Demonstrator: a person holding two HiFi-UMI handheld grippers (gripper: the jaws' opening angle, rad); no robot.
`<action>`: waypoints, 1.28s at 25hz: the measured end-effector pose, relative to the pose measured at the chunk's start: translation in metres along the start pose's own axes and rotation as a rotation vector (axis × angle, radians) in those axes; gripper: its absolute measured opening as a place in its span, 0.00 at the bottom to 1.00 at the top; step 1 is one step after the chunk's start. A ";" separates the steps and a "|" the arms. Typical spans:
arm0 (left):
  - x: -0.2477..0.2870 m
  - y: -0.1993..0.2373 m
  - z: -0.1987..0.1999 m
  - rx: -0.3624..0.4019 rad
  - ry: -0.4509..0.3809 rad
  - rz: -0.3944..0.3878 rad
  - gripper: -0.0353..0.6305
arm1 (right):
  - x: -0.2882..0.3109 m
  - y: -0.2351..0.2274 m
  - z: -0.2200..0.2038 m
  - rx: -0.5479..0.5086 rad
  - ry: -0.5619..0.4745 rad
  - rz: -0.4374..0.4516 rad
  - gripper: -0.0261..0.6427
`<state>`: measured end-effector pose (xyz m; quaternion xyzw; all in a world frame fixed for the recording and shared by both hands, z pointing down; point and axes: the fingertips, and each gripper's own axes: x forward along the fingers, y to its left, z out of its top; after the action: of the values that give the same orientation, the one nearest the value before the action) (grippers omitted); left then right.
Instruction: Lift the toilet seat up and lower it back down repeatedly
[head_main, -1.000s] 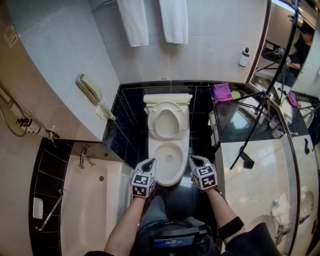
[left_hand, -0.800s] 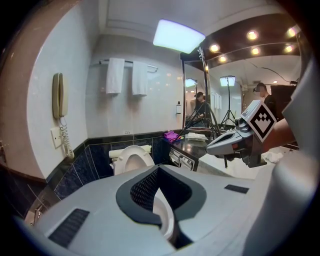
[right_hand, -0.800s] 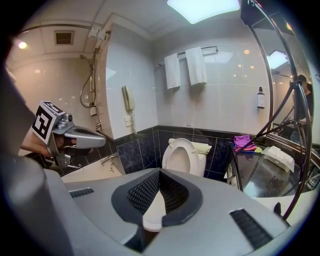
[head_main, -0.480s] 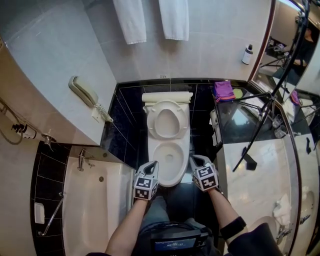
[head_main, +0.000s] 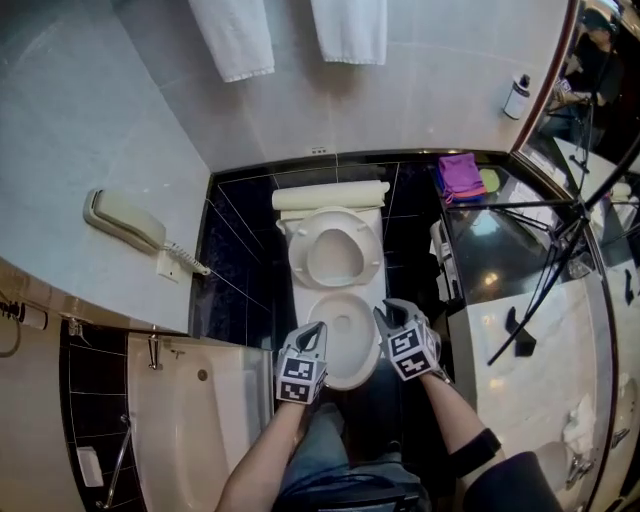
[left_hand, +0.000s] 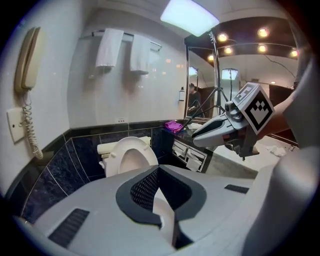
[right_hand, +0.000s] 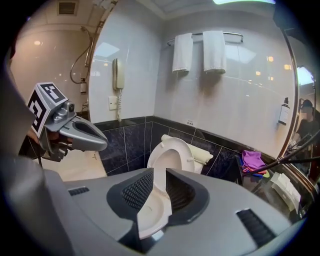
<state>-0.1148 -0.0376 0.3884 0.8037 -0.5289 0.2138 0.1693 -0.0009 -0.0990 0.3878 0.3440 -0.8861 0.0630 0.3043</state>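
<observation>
The white toilet seat (head_main: 335, 220) stands raised against the tank, above the open bowl (head_main: 345, 380). My left gripper (head_main: 316, 328) hovers over the bowl's front left rim, its jaws narrowly parted and holding nothing. My right gripper (head_main: 385, 310) is over the front right rim. Its jaws have just been opening, and nothing is between them. In the left gripper view the raised seat (left_hand: 131, 142) shows beyond the left gripper (left_hand: 156, 172), with the right gripper (left_hand: 200, 137) alongside. In the right gripper view the seat (right_hand: 186, 152) is ahead of the right gripper (right_hand: 159, 175), with the left gripper (right_hand: 102, 145) at left.
A bathtub (head_main: 190, 420) lies left of the toilet, below a wall phone (head_main: 120, 220). Two white towels (head_main: 350, 30) hang above the tank. To the right, a dark counter holds a purple cloth (head_main: 458, 175), and a tripod (head_main: 560, 250) stands over a marble top (head_main: 530, 340).
Both grippers have moved forward, from in front of the bowl to over its front rim. The head view has leaned forward, so the toilet sits lower in the picture.
</observation>
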 end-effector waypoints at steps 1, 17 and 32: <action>0.012 0.008 0.001 0.000 0.003 -0.005 0.04 | 0.013 -0.006 0.005 -0.019 0.011 -0.005 0.18; 0.180 0.119 -0.007 -0.026 0.017 -0.027 0.04 | 0.230 -0.106 0.066 -0.460 0.128 -0.077 0.29; 0.210 0.154 -0.029 -0.074 0.017 -0.028 0.04 | 0.323 -0.126 0.080 -0.779 0.247 -0.071 0.19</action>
<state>-0.1879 -0.2453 0.5294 0.8025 -0.5235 0.1985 0.2062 -0.1457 -0.4044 0.4991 0.2235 -0.7881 -0.2469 0.5177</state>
